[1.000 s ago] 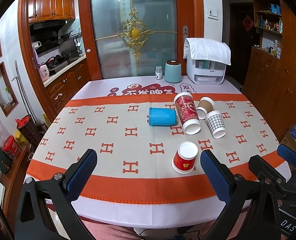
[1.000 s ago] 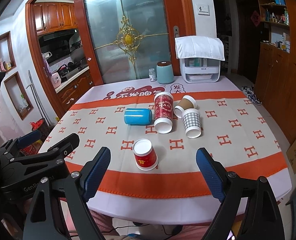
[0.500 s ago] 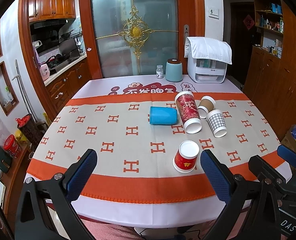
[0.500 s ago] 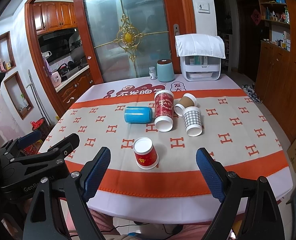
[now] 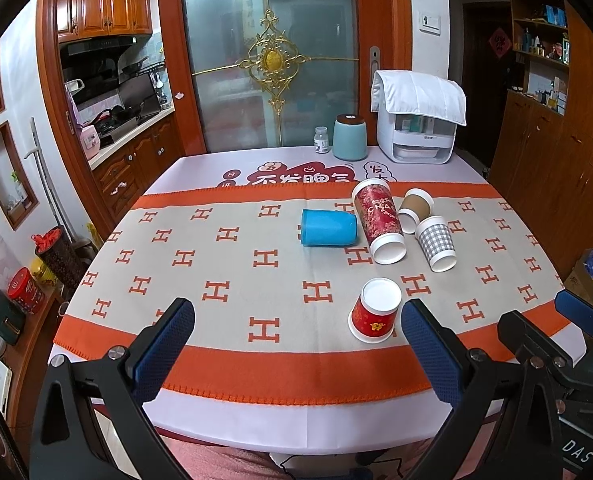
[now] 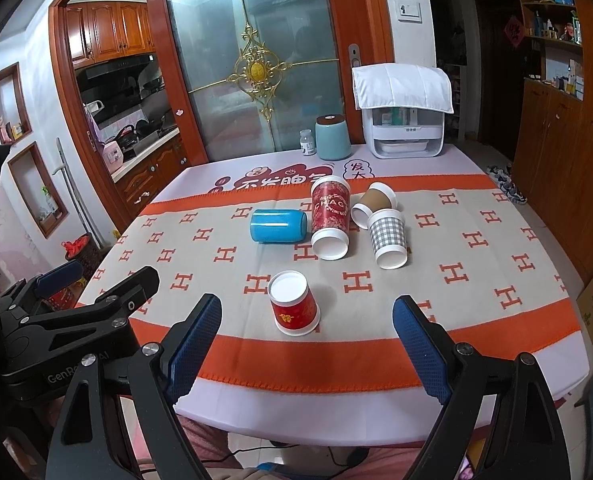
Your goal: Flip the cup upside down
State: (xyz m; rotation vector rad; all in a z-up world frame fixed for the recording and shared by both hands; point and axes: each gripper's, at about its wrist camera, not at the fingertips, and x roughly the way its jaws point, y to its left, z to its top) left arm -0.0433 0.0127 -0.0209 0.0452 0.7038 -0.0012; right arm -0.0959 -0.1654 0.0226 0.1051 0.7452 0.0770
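Left claw [image 5: 296, 344] spread wide, holding nothing, hovering over near edge of bench [image 5: 232, 408]. Right claw [image 6: 306, 340] likewise wide and unloaded, beside it at near edge. Small red cup [image 5: 374, 312] stands upside down, white base up, near the near edge, right of centre. Blue cup [image 5: 327, 227], tall red cup [image 5: 378, 220], brown cup [image 5: 414, 210], checked cup [image 5: 437, 243] lie on sides mid-bench. Teal canister [image 5: 350, 137], white appliance [image 5: 416, 124] at far edge.

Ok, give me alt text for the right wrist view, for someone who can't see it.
A small red paper cup stands upside down on the patterned tablecloth, between the open right gripper fingers' line of sight. Four more cups lie on their sides behind it.
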